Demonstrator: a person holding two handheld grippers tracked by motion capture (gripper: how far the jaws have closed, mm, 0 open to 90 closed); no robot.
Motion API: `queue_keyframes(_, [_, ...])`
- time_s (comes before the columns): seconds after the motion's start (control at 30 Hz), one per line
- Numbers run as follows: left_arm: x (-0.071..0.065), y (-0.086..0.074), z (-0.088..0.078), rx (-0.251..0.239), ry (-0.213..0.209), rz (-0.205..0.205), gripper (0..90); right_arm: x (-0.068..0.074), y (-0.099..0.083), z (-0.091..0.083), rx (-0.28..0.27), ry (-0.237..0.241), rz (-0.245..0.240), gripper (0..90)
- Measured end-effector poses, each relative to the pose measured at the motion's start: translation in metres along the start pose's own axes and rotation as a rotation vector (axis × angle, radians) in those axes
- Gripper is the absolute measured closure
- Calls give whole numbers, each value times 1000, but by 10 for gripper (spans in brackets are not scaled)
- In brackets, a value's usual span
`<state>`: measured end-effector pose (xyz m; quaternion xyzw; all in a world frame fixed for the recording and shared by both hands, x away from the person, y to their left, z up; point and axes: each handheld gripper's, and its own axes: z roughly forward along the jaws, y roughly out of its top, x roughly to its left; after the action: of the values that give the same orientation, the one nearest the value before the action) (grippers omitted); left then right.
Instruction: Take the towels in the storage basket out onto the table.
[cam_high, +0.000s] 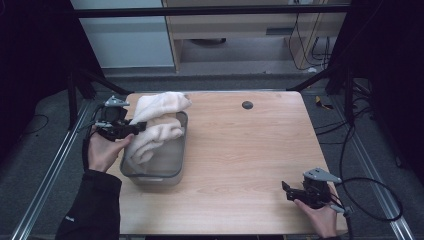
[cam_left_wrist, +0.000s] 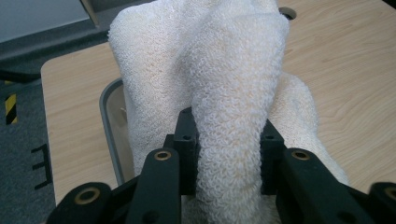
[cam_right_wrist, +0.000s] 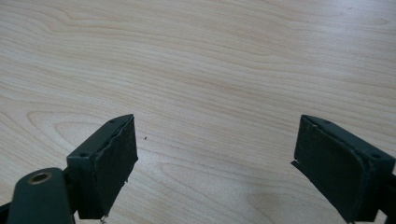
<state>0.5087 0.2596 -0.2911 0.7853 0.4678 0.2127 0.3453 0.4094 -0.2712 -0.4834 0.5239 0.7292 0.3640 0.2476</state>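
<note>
The left gripper (cam_high: 131, 128) is clamped on a thick fold of a cream towel (cam_high: 157, 122), which lies half in a clear plastic bin (cam_high: 176, 165) at the left of the tabletop (cam_high: 250, 150) and spills over its far rim. The right gripper (cam_high: 290, 191) rests low near the right front corner, jaws spread wide with nothing between them. The towel looks soft, light and floppy; it will likely sag and trail when lifted, so a bunched fold like this 1 seems the surest hold. How much towel sits below the bin's rim is hard to make out.
</note>
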Motion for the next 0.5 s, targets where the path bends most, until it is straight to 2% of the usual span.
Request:
queue_keyframes(0.27, [-11, 14, -17, -34, -12, 23, 687, 0, 0, 0, -1, -3, -1, 131])
queue_keyframes(0.5, [-20, 22, -23, -46, -27, 40, 687, 0, 0, -1, -2, -1, 3, 132])
